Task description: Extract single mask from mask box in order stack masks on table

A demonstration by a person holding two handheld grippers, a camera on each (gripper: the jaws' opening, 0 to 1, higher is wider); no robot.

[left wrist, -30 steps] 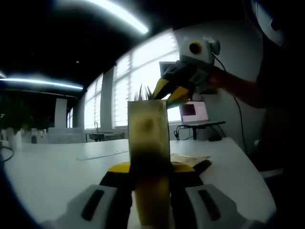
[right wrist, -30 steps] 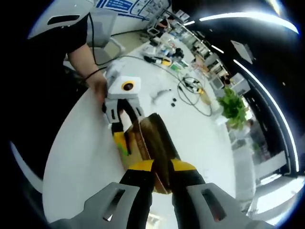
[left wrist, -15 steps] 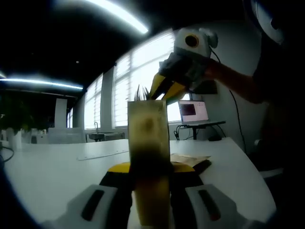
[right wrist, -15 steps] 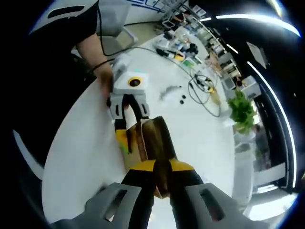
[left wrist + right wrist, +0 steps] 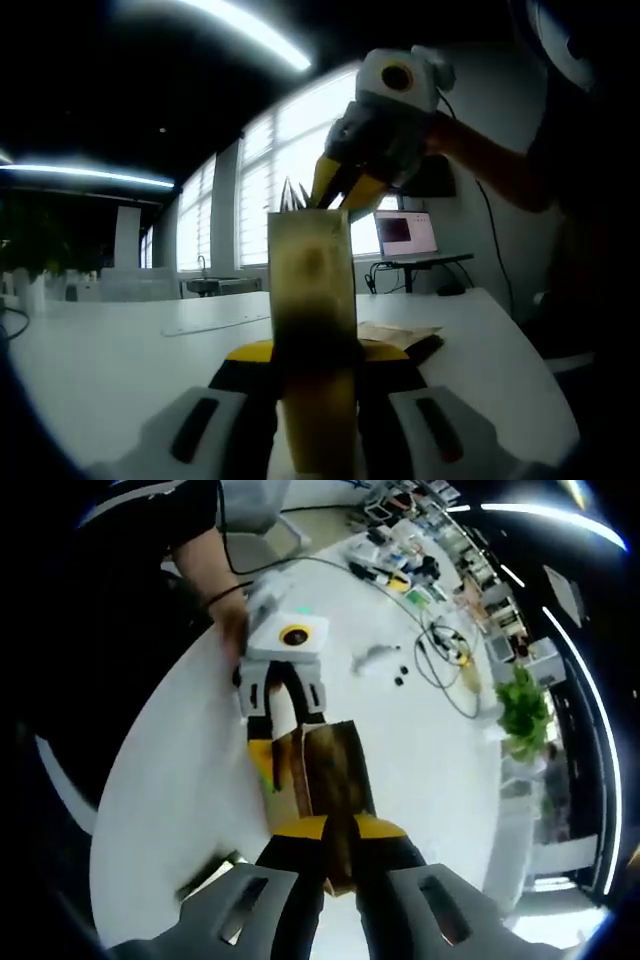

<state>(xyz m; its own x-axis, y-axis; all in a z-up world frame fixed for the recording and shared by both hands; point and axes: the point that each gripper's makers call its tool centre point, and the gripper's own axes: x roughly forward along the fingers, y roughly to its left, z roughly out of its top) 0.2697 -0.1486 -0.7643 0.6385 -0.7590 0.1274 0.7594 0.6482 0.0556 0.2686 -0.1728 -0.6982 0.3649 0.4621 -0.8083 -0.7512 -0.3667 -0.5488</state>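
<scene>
The right tool (image 5: 338, 190) is sliding further across the top of the mask box (image 5: 312, 330) while its camera is rising higher above the surface (image 5: 190, 770).

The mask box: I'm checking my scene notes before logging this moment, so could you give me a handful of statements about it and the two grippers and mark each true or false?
1. The left gripper clamps the mask box from the side. True.
2. The right gripper is at the top of the box. True.
3. The box lies flat on the floor. False: it stands upright on the white table.
4. A laptop with a lit screen sits behind the box in the left gripper view. True.
5. The table around the box is covered with a red cloth. False: it is bare and white.
6. A stack of masks is piled beside the box. False: none can be made out there.
</scene>
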